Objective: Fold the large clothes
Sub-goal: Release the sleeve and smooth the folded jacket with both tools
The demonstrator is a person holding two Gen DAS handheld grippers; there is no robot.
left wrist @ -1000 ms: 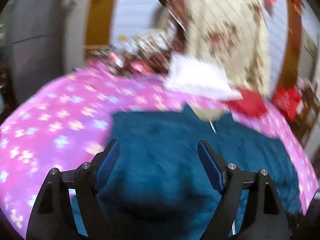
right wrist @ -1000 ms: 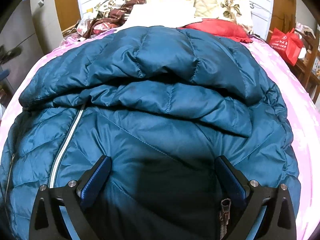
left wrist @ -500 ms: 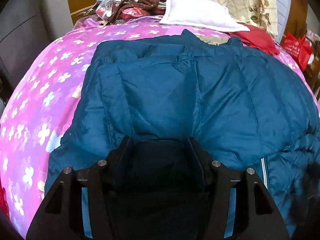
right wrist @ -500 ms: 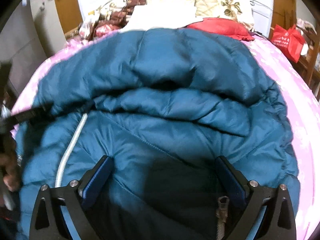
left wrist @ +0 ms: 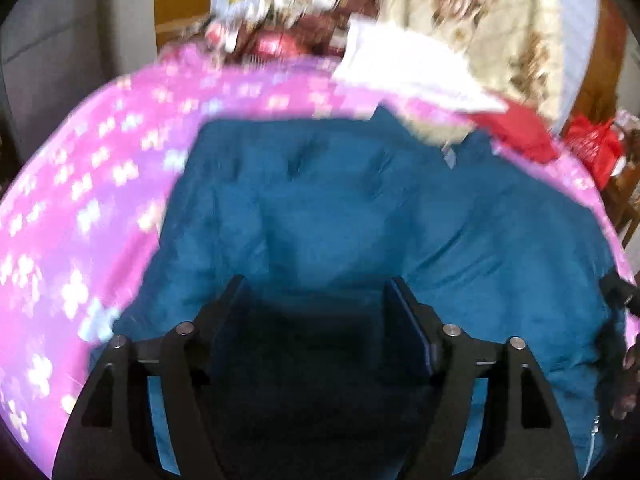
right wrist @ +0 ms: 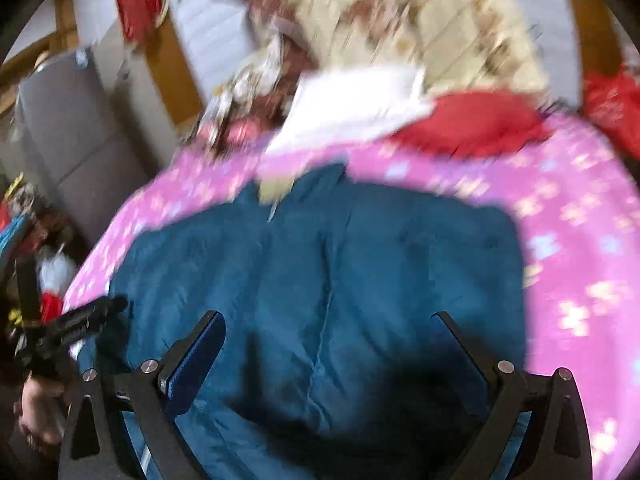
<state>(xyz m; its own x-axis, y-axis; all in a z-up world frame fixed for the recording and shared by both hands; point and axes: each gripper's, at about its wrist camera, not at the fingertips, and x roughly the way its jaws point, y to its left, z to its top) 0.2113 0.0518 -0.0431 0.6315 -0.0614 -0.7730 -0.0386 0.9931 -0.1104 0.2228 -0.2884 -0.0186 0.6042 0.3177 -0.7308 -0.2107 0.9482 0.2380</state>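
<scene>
A teal puffer jacket (left wrist: pixel 360 208) lies spread on a pink flowered bedspread (left wrist: pixel 80 200), its pale collar lining at the far end. My left gripper (left wrist: pixel 316 296) hovers low over the jacket's near edge. Its jaws are opening, with jacket fabric under and between them but no pad pressing on it. In the right wrist view the jacket (right wrist: pixel 320 260) fills the middle, and my right gripper (right wrist: pixel 328 324) stands wide open above it with nothing held. The left gripper (right wrist: pixel 92 312) and the hand (right wrist: pixel 36 412) holding it show at the left edge there. Both views are blurred.
A white pillow (left wrist: pixel 400 68), a red cloth (left wrist: pixel 516 128) and a cream flowered quilt (left wrist: pixel 480 20) lie at the head of the bed. A red bag (left wrist: pixel 596 144) stands to the right. A grey cabinet (right wrist: pixel 68 120) is left of the bed. Bare bedspread (right wrist: pixel 580 220) lies right of the jacket.
The left jaws narrowed over the jacket's edge half a second ago and have widened again. The right gripper has pulled back and swung, so more bedspread shows; it stays open.
</scene>
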